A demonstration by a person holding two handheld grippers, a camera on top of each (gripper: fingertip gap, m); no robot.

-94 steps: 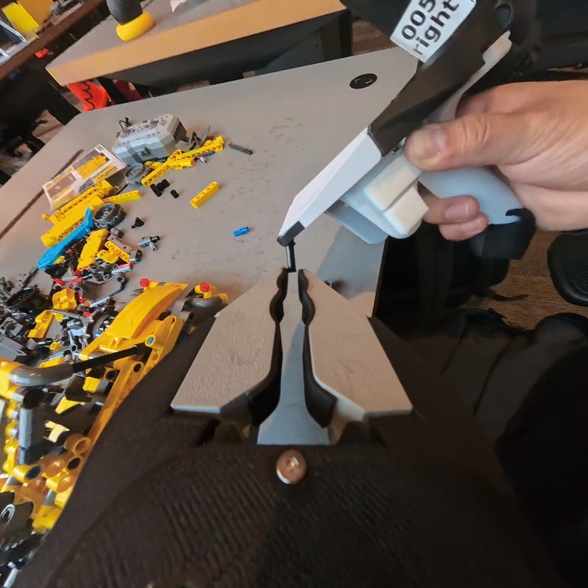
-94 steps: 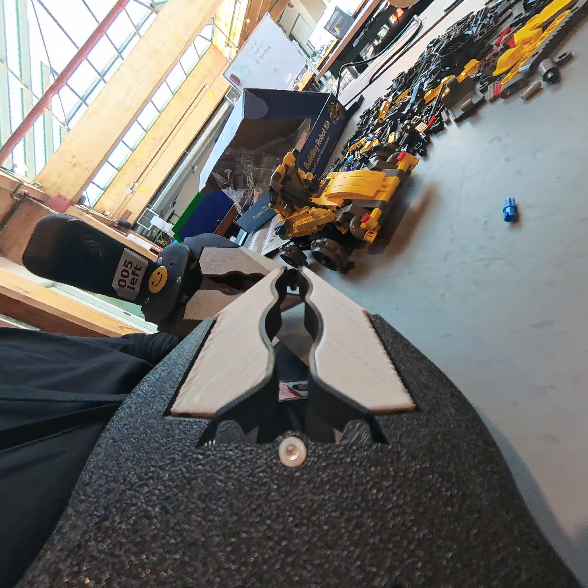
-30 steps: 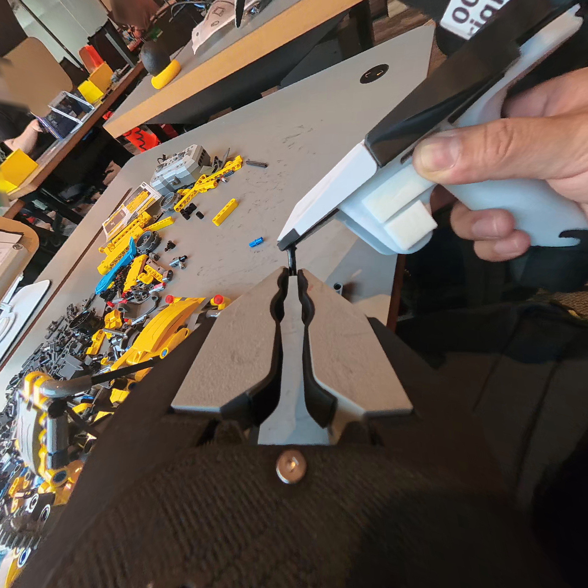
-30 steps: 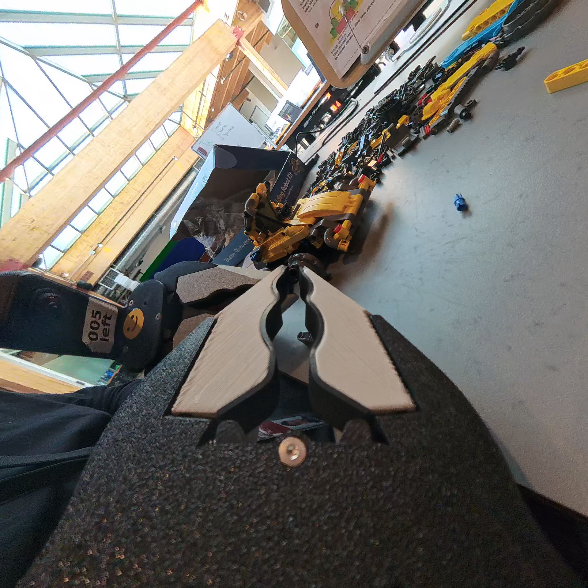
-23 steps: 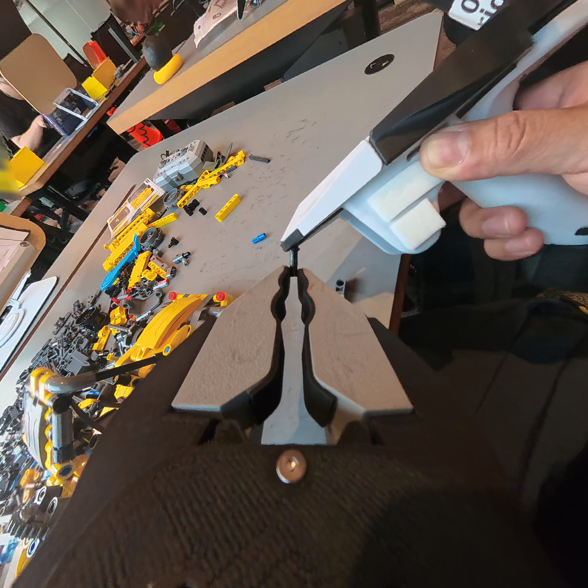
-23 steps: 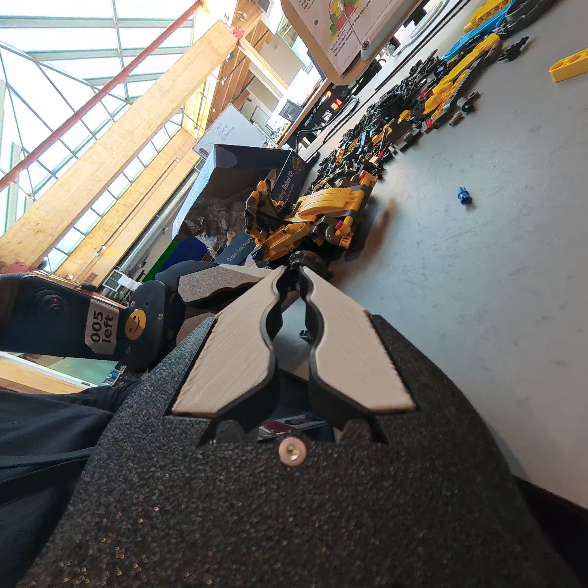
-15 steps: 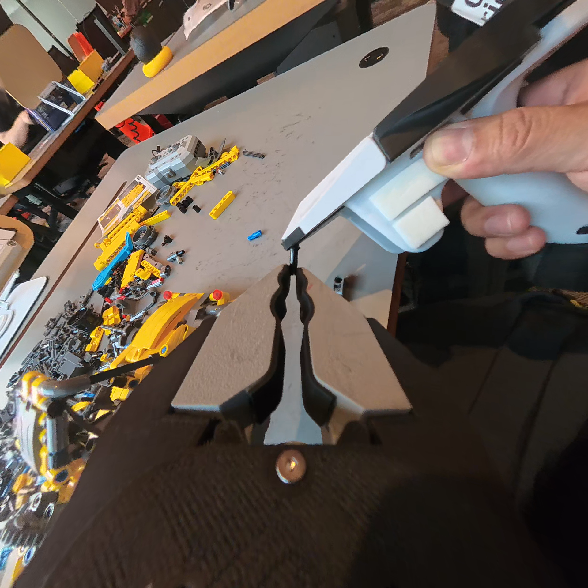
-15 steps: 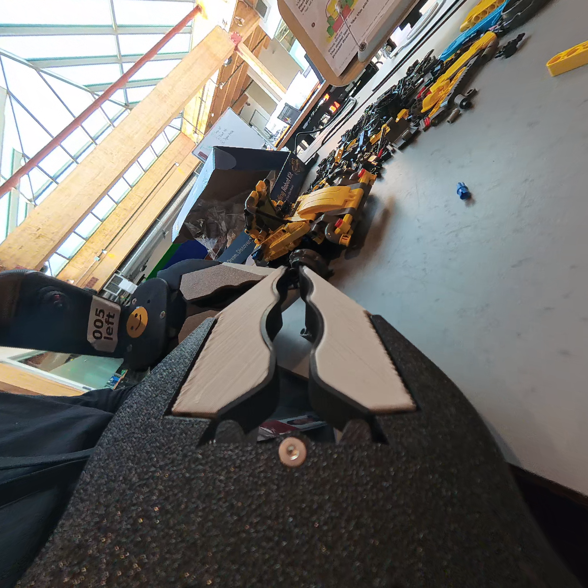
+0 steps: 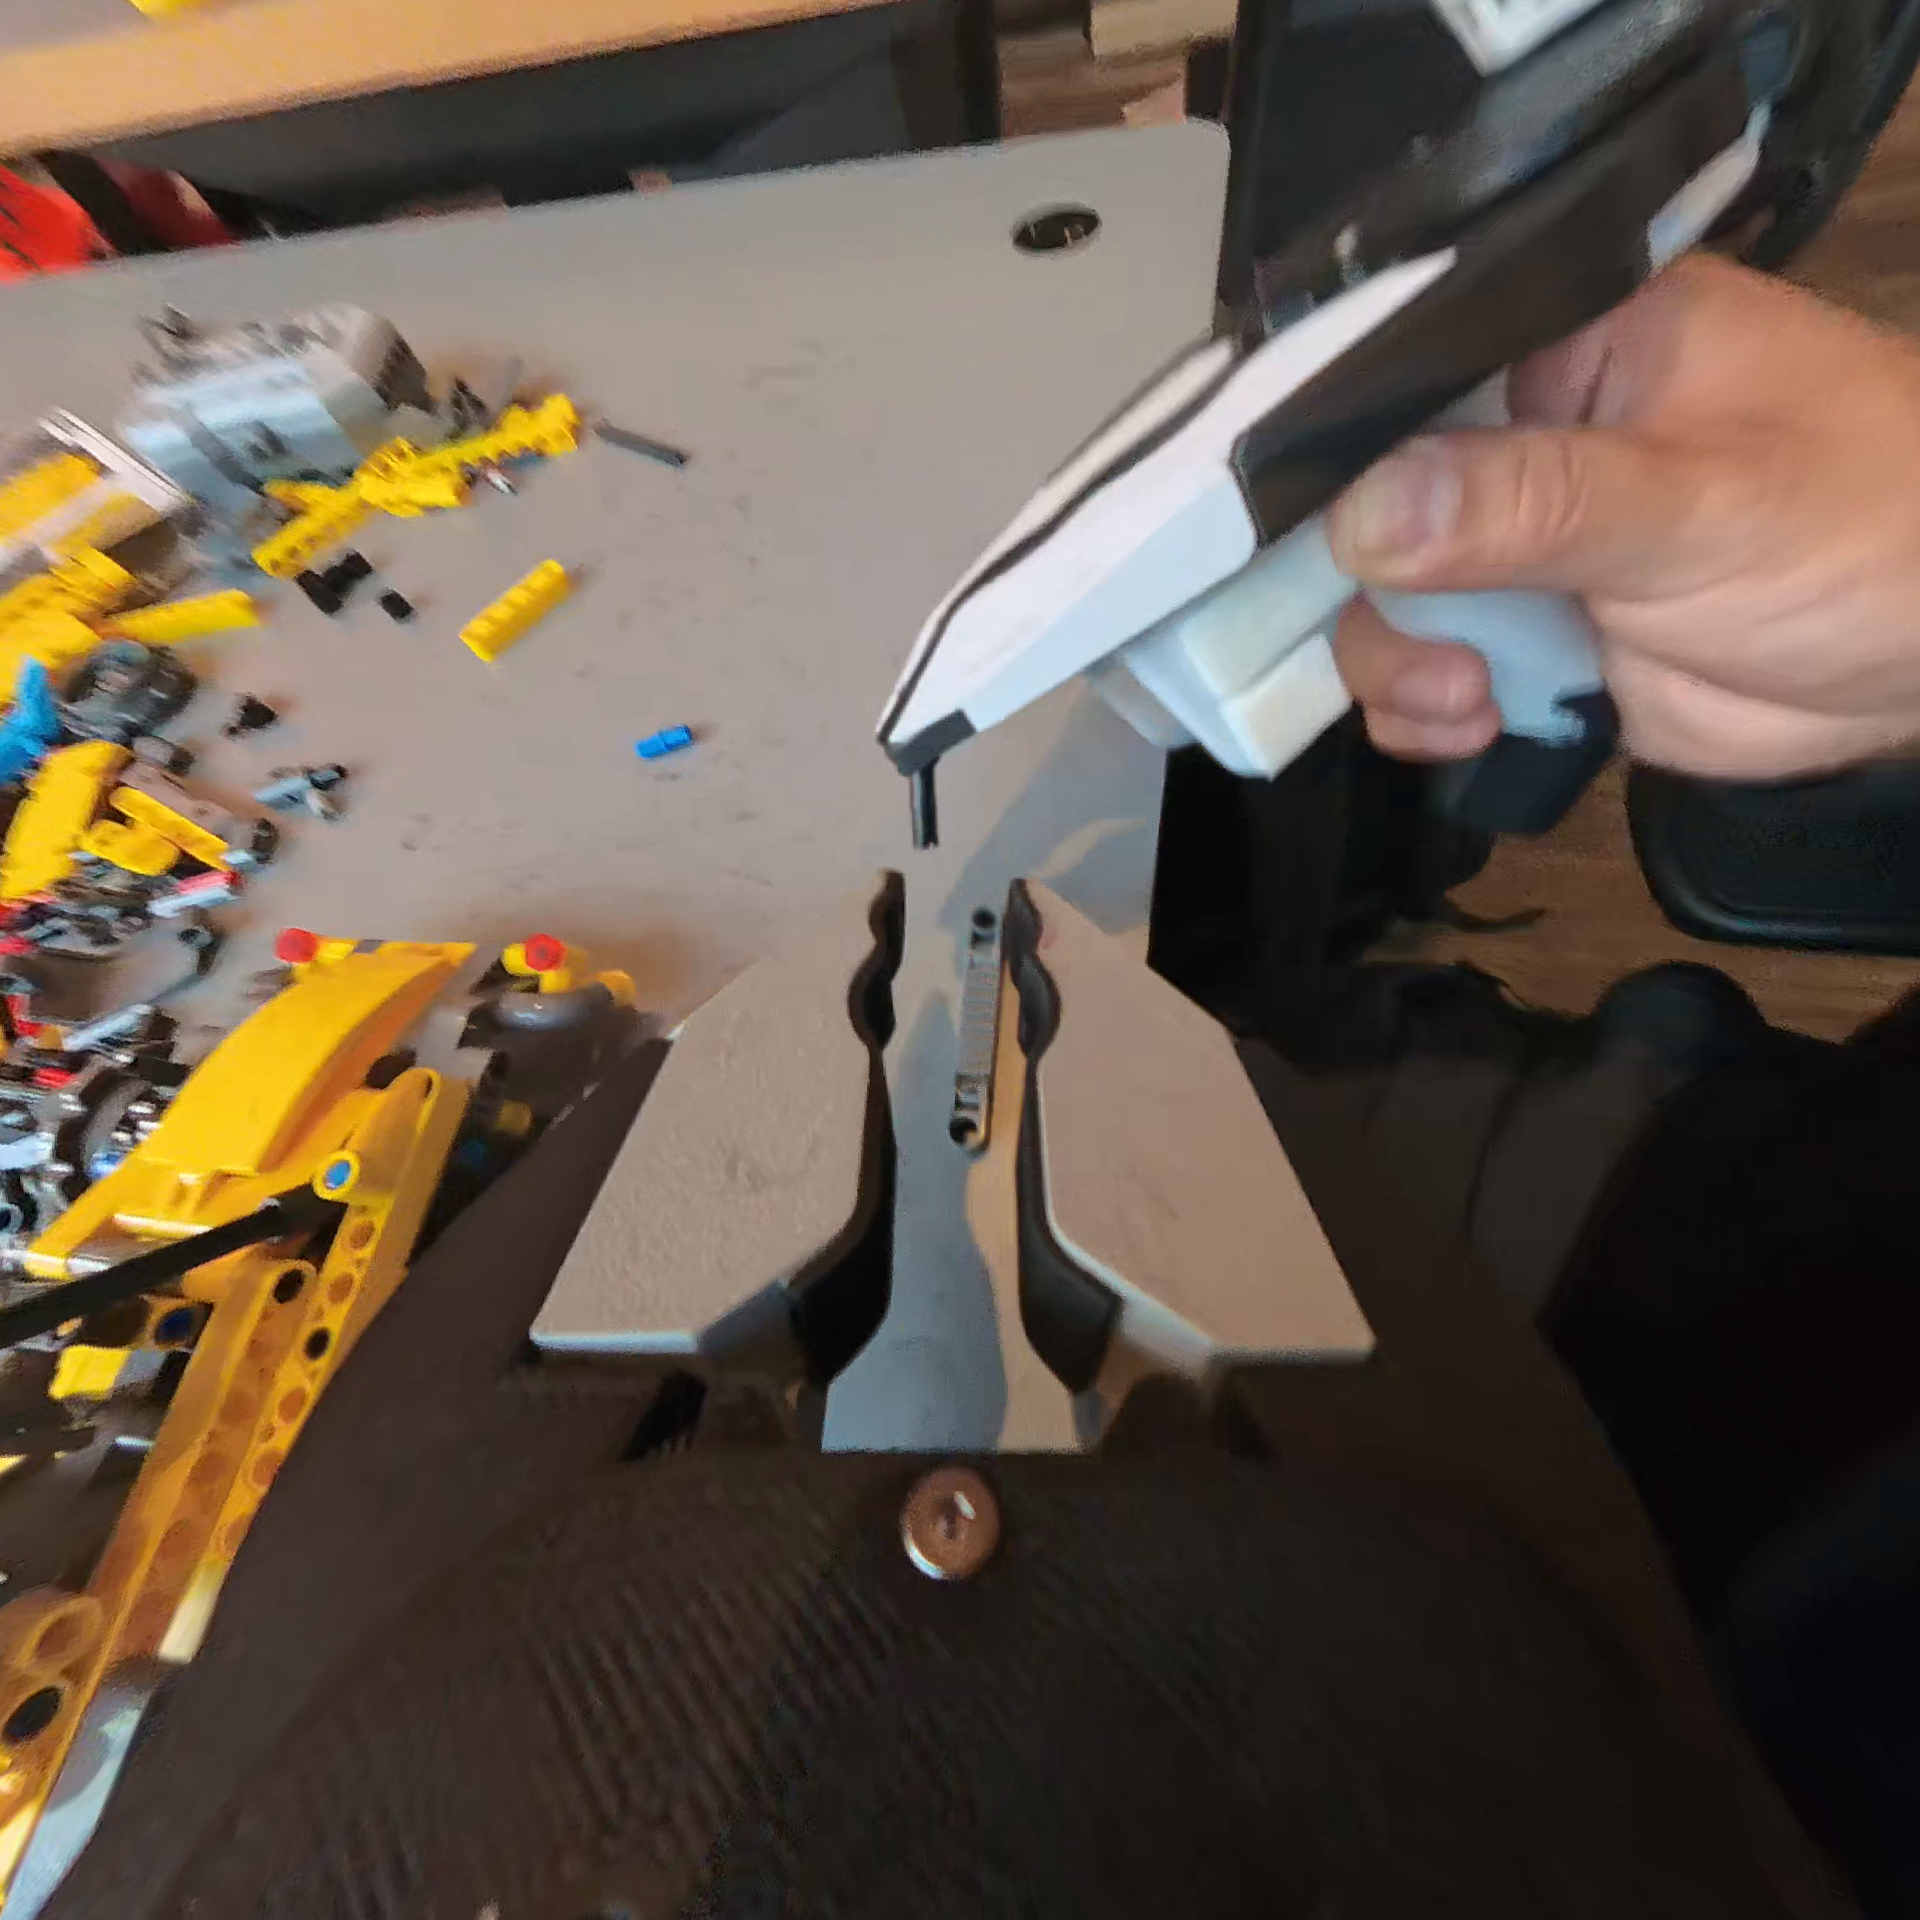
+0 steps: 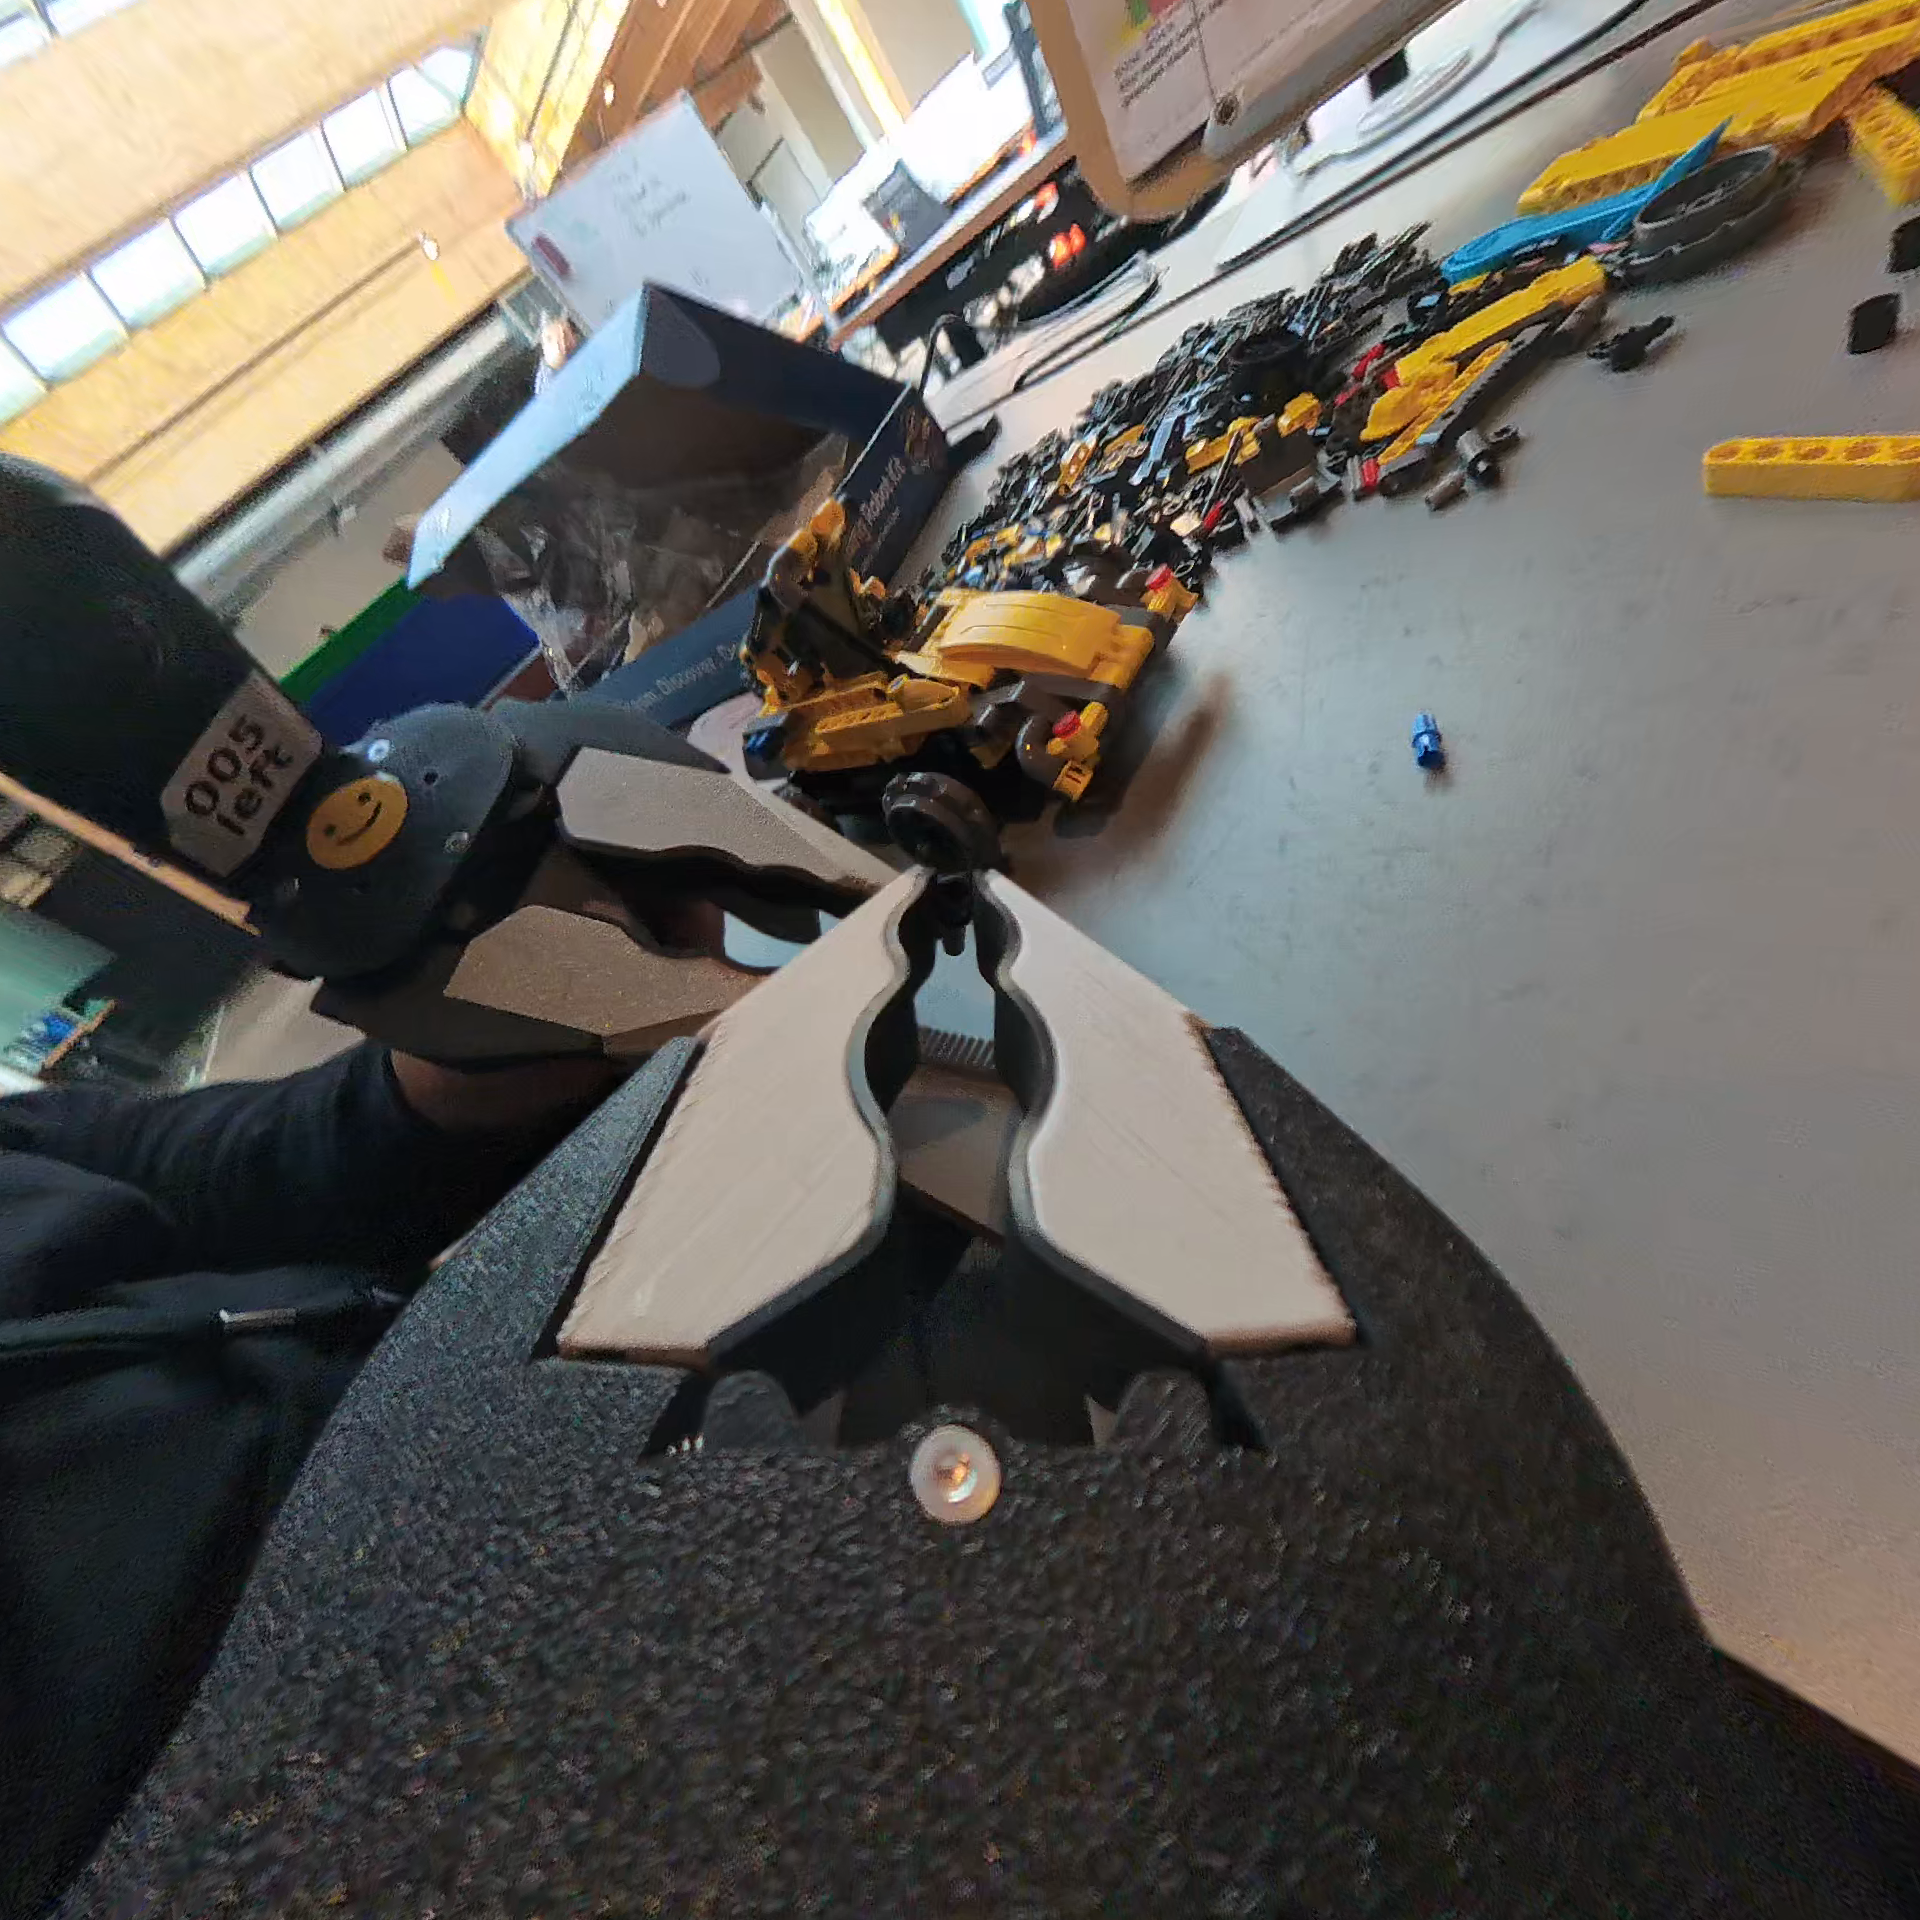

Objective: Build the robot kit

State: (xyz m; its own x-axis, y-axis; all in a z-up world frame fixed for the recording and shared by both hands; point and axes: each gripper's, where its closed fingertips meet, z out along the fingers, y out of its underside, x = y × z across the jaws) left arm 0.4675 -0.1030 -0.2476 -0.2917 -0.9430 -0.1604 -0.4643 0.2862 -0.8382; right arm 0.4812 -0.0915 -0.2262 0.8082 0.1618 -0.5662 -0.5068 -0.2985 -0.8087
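My left gripper (image 9: pixel 951 894) is open and empty, just above the grey table (image 9: pixel 831 364) near its right edge. A small grey toothed beam (image 9: pixel 977 1029) lies on the table and shows through the gap between its fingers. My right gripper (image 9: pixel 914 743), held by a hand (image 9: pixel 1683 582), is shut on a short black pin (image 9: pixel 922 810) that hangs just above and beyond the left fingertips. In the right wrist view the right gripper (image 10: pixel 951 891) pinches the black pin (image 10: pixel 948 920). The left gripper (image 10: pixel 665 904) sits at its left with its jaws apart.
A yellow brick-built vehicle (image 9: pixel 291 1049) stands left of the left gripper and also shows in the right wrist view (image 10: pixel 966 675). A blue pin (image 9: pixel 663 742) and loose yellow, black and grey parts (image 9: pixel 416 488) are scattered beyond. An open dark box (image 10: pixel 665 468) stands behind the vehicle. Less than 4 cm separates the two grippers' tips.
The left gripper, which was shut on the black pin together with the right one, has opened and drawn back. The pin stays in the right gripper.
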